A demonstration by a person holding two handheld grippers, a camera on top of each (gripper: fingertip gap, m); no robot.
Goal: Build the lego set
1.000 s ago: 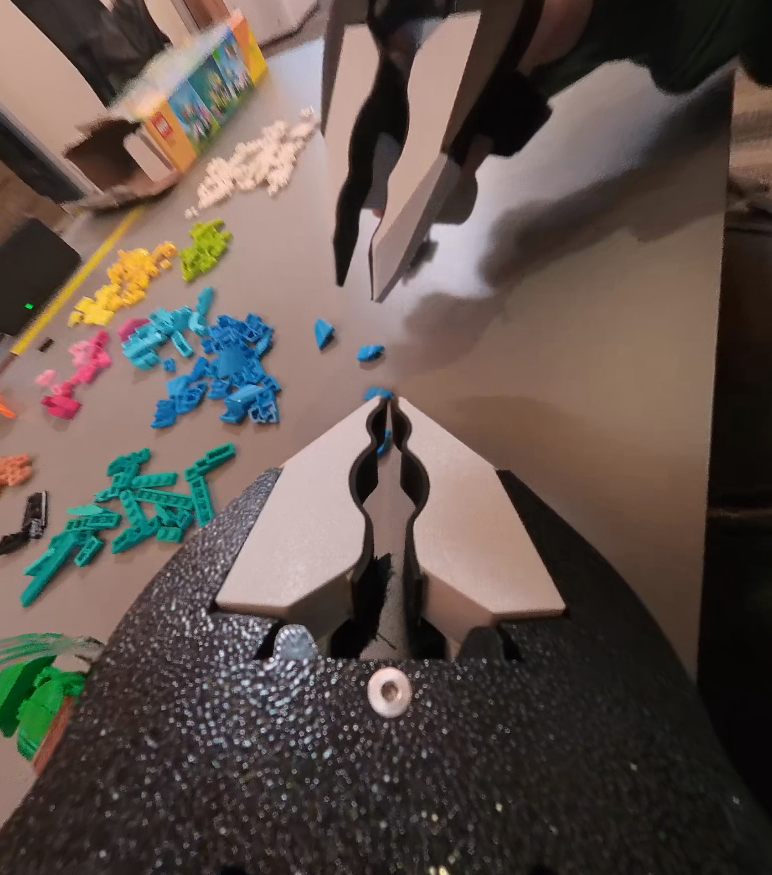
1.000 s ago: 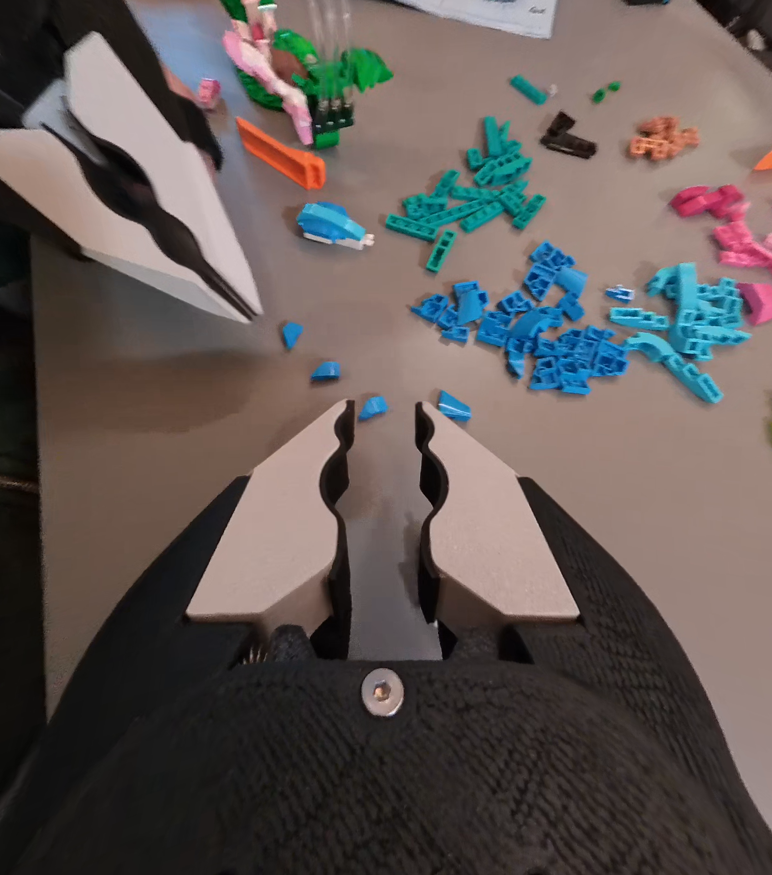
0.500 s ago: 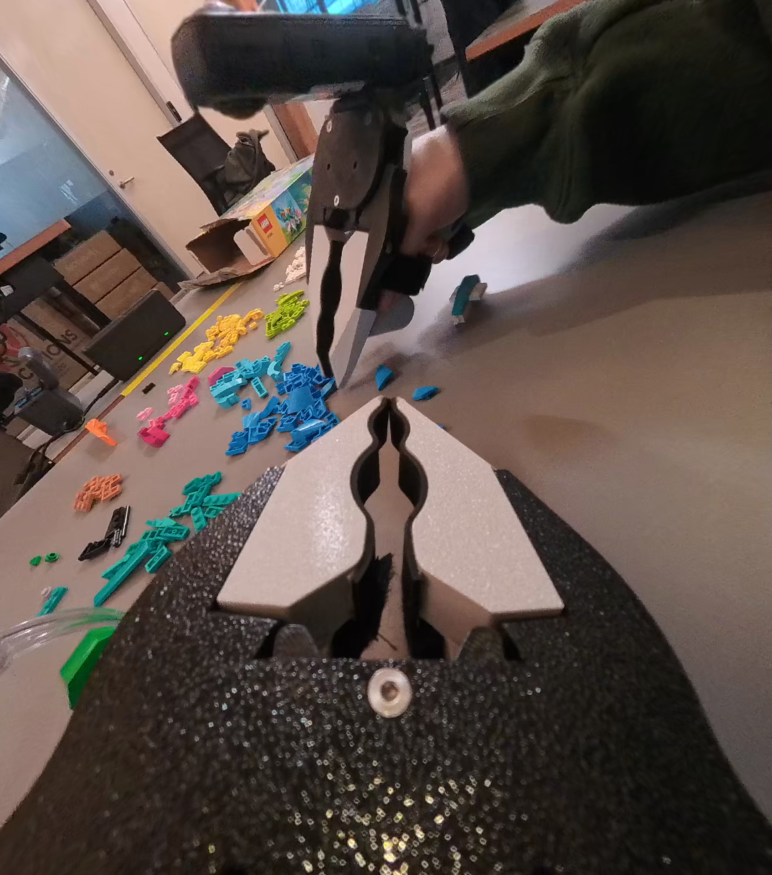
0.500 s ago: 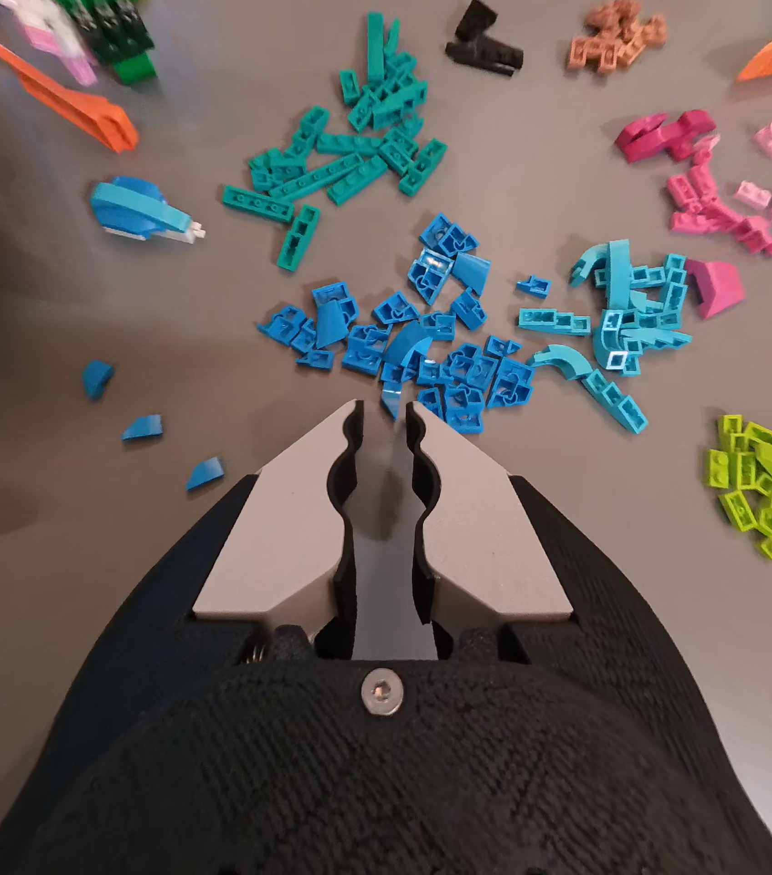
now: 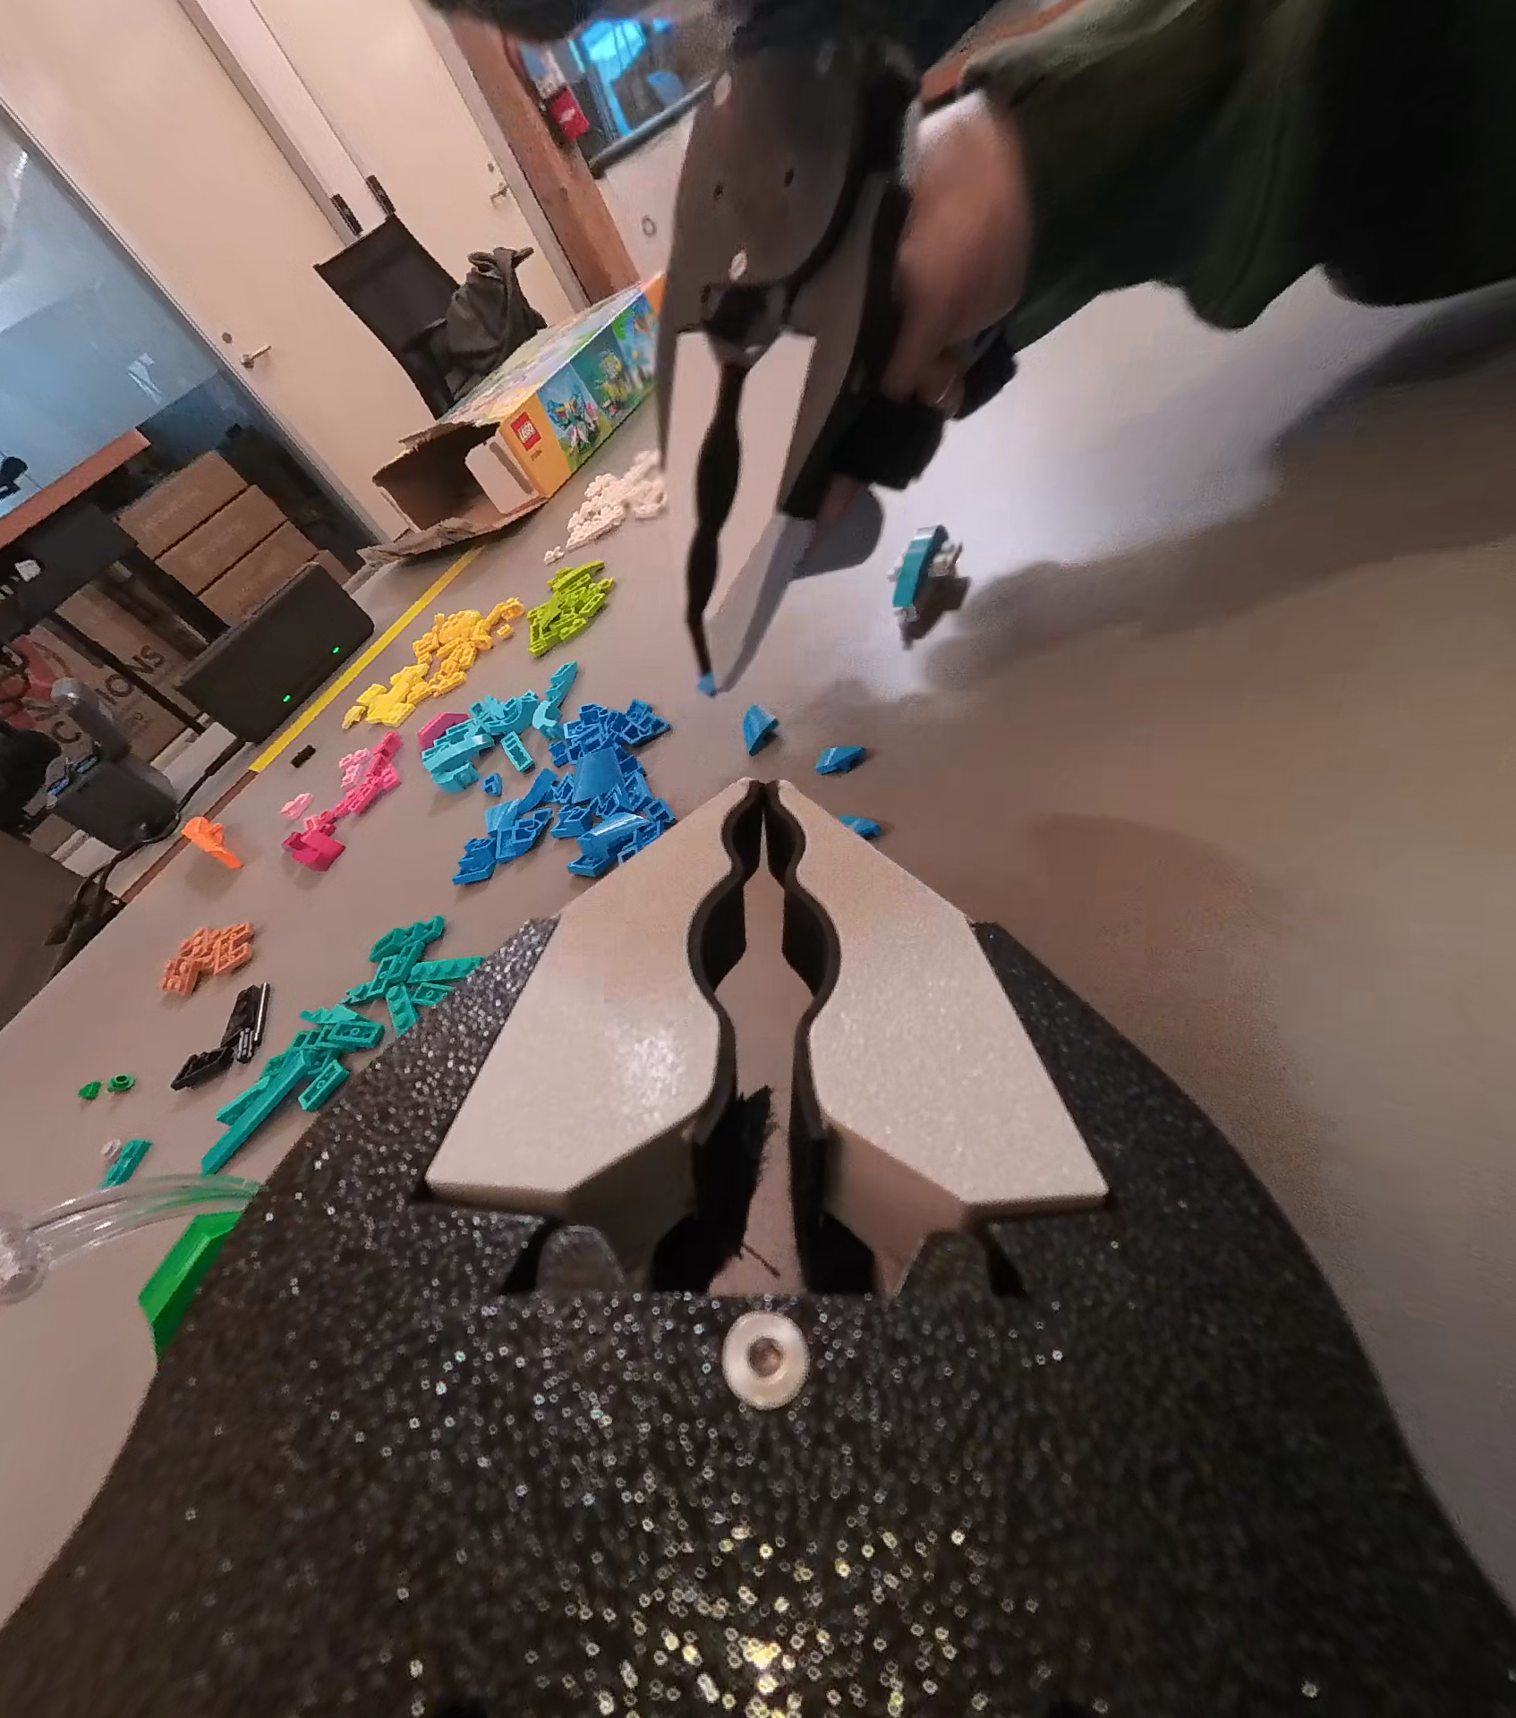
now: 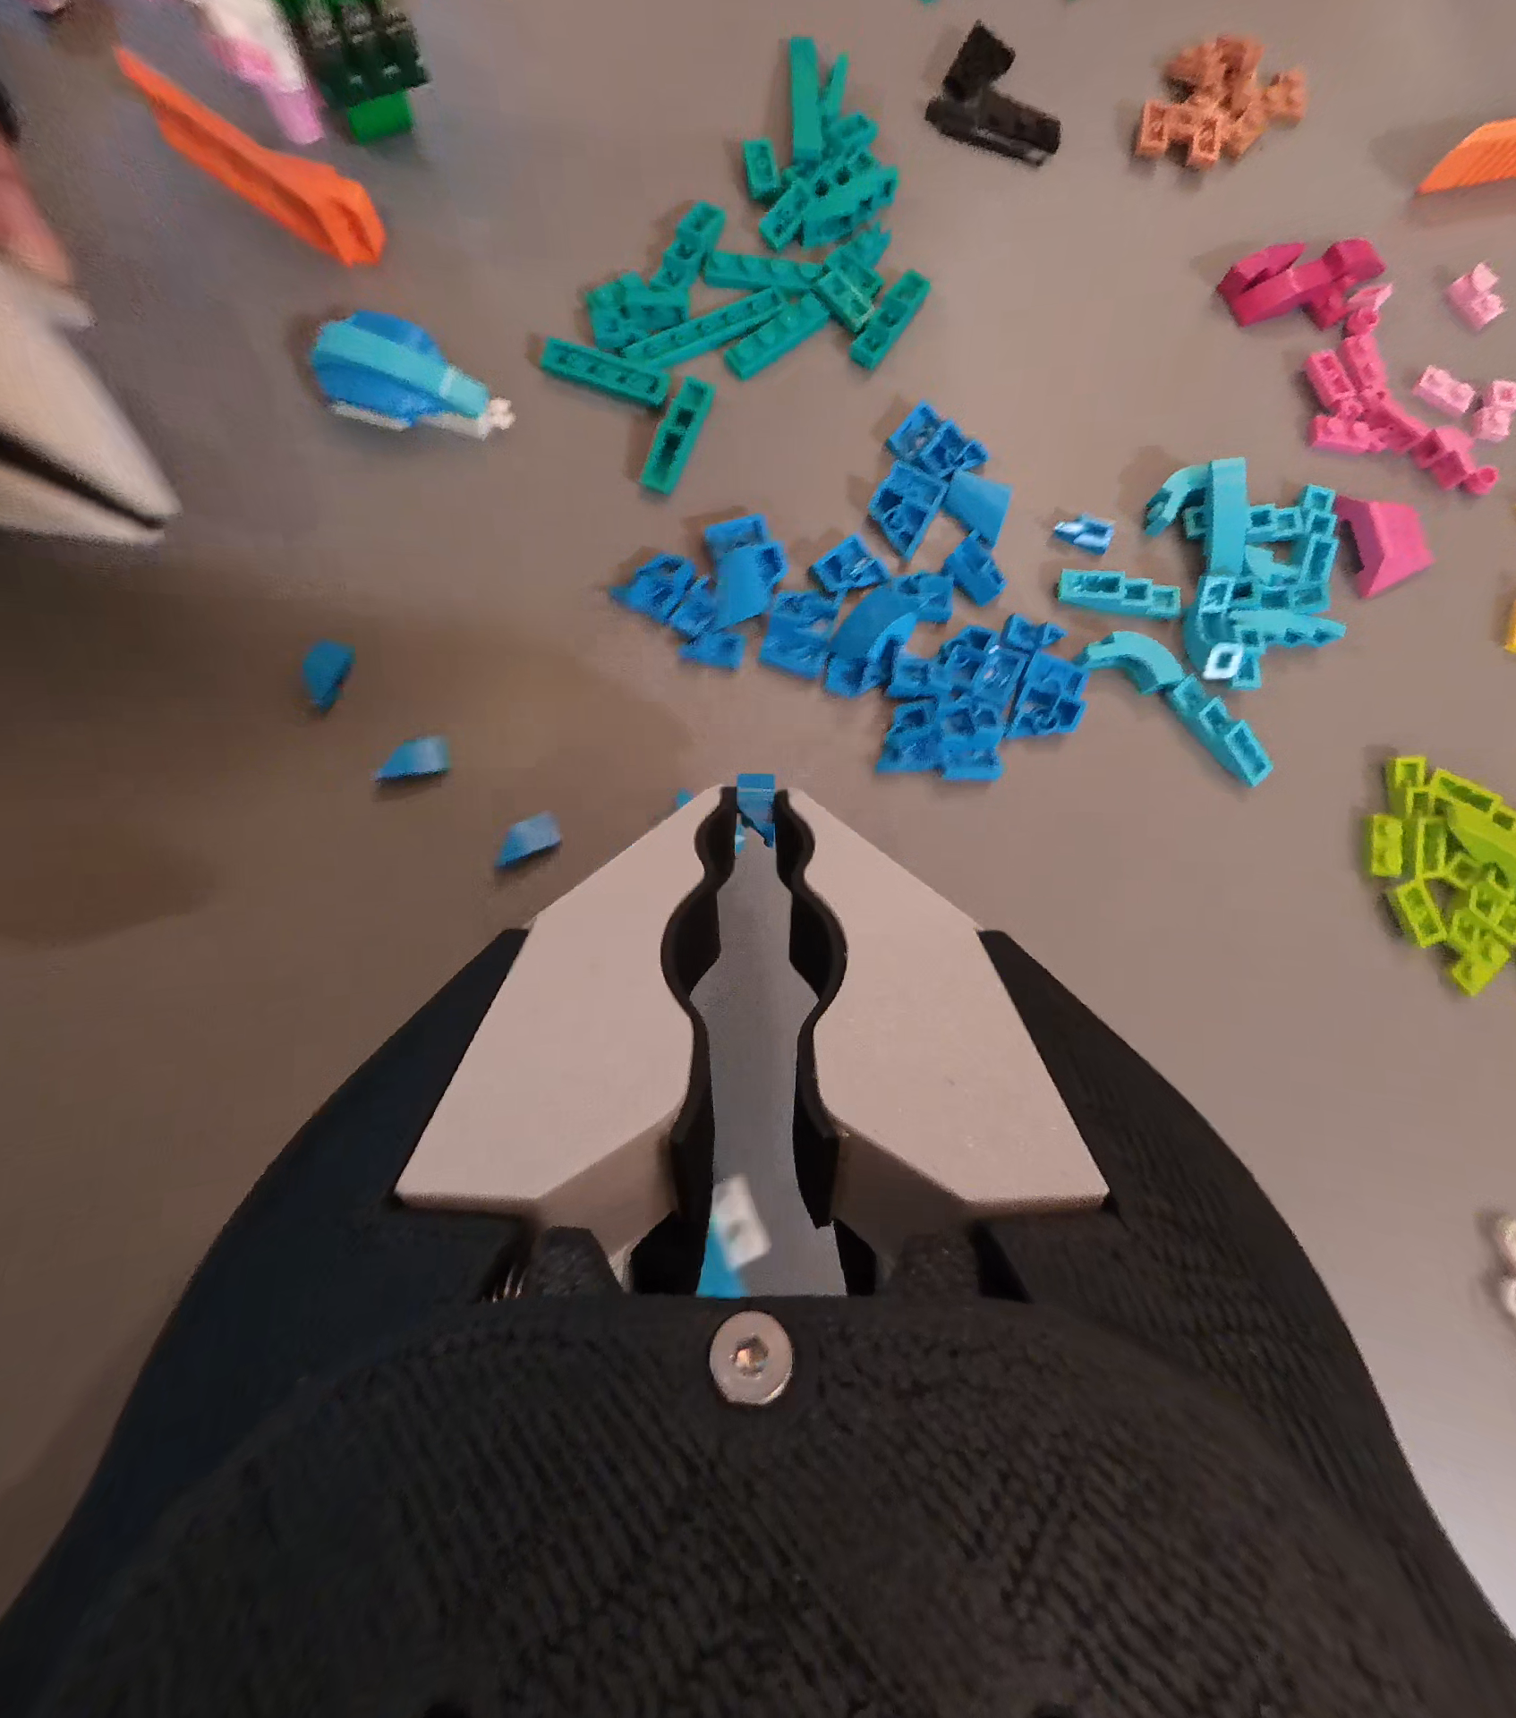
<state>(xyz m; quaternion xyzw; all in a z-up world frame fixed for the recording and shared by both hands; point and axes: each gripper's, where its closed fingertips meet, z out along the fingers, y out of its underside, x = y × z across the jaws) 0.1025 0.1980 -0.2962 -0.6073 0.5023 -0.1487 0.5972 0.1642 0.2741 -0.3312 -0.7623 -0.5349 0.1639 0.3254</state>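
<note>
My right gripper (image 6: pixel 752 801) is clamped on a small blue brick (image 6: pixel 755 798) — it sits pinched at the very tips, poking just past them, lifted off the grey table (image 6: pixel 271 930) and just short of the blue pile (image 6: pixel 866 632) ahead of the tips. My left gripper (image 5: pixel 764 790) has its jaws pressed together on nothing that I can see, hanging low over the near edge of the table.

What the next move turns on, I judge, is where this brick goes: the little blue-and-teal model (image 6: pixel 401 376) lies ahead and off to the left of my right tips, well apart from them, with its long axis running across my line of reach. From the right wrist view the left gripper looks nearer to it (only its blurred flank shows at the left edge), so it could steady the model while I bring the brick over. Three loose blue wedges (image 6: pixel 412 758) lie between, on the way.
</note>
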